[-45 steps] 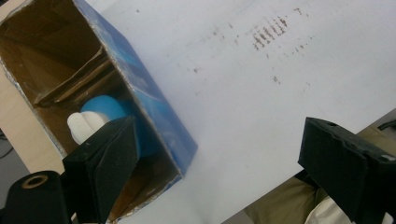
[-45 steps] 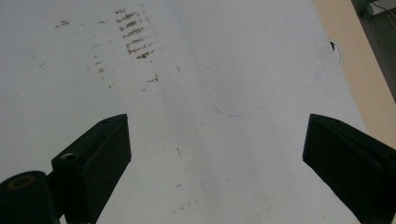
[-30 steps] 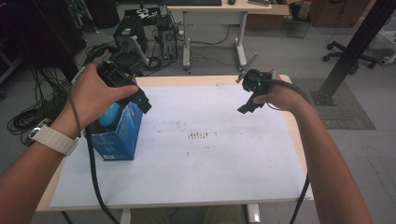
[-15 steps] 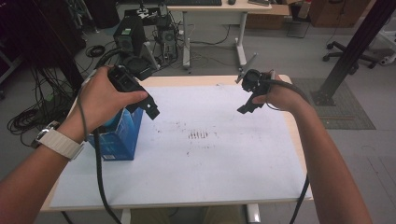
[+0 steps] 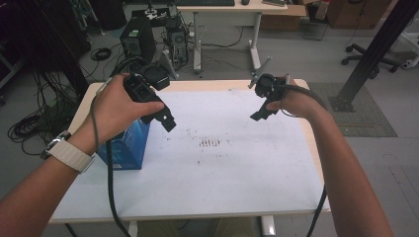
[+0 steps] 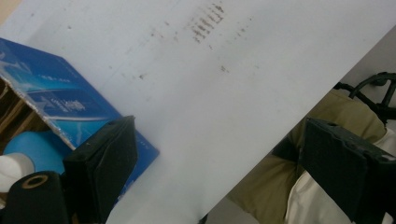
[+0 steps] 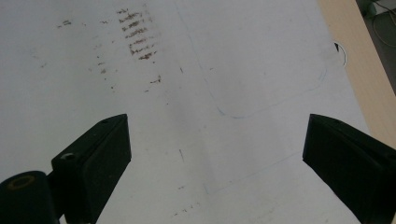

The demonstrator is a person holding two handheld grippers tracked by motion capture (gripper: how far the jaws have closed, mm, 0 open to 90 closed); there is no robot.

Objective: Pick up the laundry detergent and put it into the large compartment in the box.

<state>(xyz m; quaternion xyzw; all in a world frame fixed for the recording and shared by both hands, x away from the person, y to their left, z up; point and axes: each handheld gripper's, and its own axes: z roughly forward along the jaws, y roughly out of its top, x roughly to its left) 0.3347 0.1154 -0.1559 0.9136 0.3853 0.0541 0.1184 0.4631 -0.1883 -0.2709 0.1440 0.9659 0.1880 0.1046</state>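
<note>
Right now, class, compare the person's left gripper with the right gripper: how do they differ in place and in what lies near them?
The left gripper hangs beside the open blue box at the table's left; the right gripper hangs over bare white table sheet toward the right edge. The left gripper view shows the box and a light-blue rounded thing inside; the right gripper view shows stained sheet. Both stand open, holding nothing.
</note>
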